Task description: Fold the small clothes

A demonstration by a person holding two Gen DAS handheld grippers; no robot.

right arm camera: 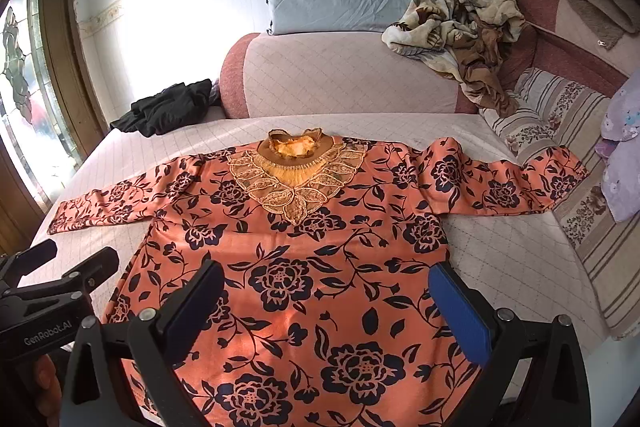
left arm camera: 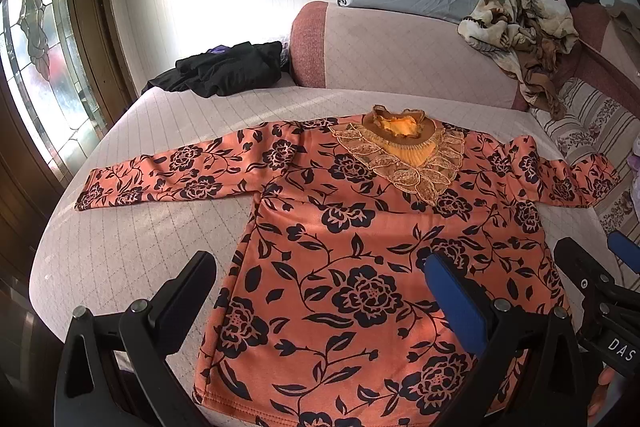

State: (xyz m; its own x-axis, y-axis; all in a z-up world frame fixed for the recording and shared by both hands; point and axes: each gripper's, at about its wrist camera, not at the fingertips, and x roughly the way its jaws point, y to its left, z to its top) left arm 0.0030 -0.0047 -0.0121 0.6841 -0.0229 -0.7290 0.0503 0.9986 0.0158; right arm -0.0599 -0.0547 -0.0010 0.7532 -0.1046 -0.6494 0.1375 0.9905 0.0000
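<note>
Hovering over bed (left arm camera: pixel 132 235), both grippers empty, fingers spread apart. One orange floral top (left arm camera: pixel 352 251) flat, face up, mid-bed, hem at near edge, collar toward far edge.

Risks:
- right sleeve (right arm camera: pixel 500 183) rumpled, cuff on striped cushion (right arm camera: pixel 580 211) off right edge: likely crooked fold
- stretchy fabric: pinch may lift one layer only

Count: 1 top, 2 sleeves, left sleeve (left arm camera: pixel 160 175) flat; left gripper (left arm camera: pixel 316 291), right gripper (right arm camera: pixel 324 303).
</note>
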